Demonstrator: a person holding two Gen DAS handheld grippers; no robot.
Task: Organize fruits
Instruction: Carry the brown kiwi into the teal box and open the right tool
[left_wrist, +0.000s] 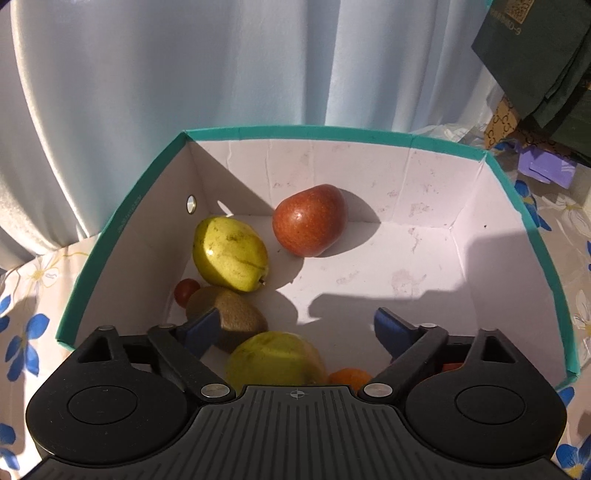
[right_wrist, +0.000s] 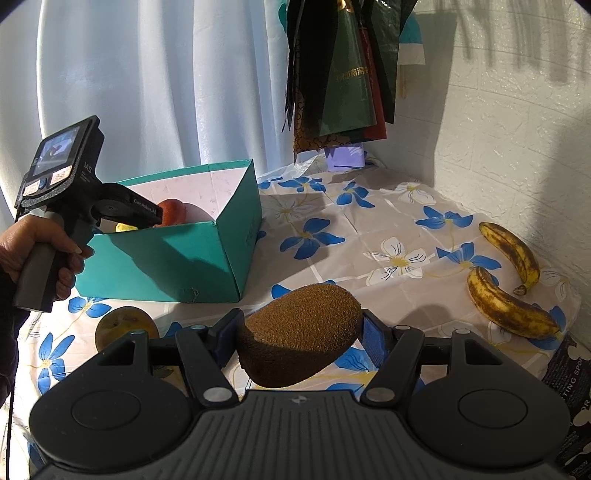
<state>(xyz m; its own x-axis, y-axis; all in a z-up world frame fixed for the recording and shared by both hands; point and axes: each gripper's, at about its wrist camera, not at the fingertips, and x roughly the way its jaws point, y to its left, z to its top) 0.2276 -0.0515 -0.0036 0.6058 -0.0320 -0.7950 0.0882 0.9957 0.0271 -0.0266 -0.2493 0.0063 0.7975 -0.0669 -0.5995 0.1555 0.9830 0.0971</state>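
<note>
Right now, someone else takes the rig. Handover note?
Left gripper: open, empty, over the teal box.
Right gripper: shut on a kiwi, above the table, right of the box.
Boxed: red apple, yellow pear, kiwi in box, cherry tomato, green fruit, orange fruit.
Left: the held kiwi, two bananas, one brownish fruit on the tablecloth.
</note>
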